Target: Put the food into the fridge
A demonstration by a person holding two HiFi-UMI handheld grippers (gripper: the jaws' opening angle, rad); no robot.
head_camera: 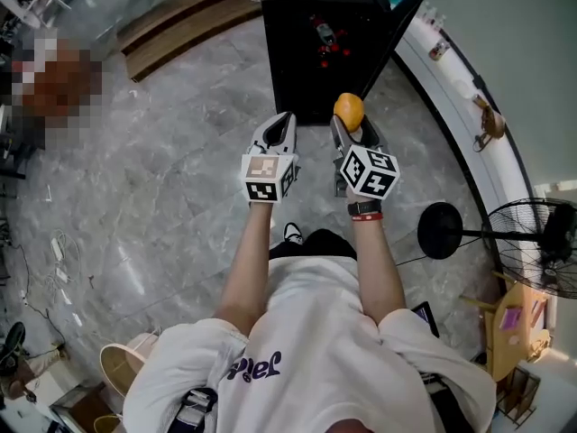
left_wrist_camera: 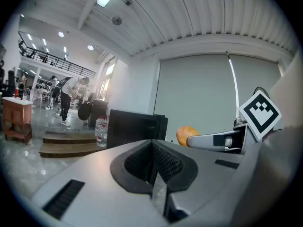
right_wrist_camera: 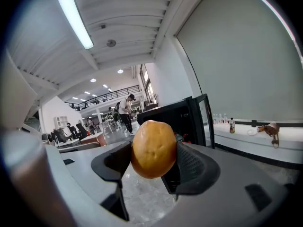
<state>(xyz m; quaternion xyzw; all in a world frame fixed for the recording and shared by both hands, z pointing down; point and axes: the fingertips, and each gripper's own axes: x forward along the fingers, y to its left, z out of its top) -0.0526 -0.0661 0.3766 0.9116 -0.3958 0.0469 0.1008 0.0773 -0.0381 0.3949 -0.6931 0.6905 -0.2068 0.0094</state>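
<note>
Right gripper view: right gripper (right_wrist_camera: 154,161) pinches orange fruit (right_wrist_camera: 153,145); open fridge (right_wrist_camera: 173,119) at 12 o'clock; left gripper (left_wrist_camera: 152,167) closed, empty. Best: steady squeeze, straight approach.

a round fruit (head_camera: 349,111) is held between the jaws of the right gripper (head_camera: 350,124), just before the open fridge (head_camera: 311,70), whose door (head_camera: 397,30) is swung to the right. the left gripper (head_camera: 285,120) is held just beside it, to the left. steps (head_camera: 180,16) are seen left of the fridge, a fan (head_camera: 541,246) at far right, near a curved ledge (head_camera: 469,106).
</note>
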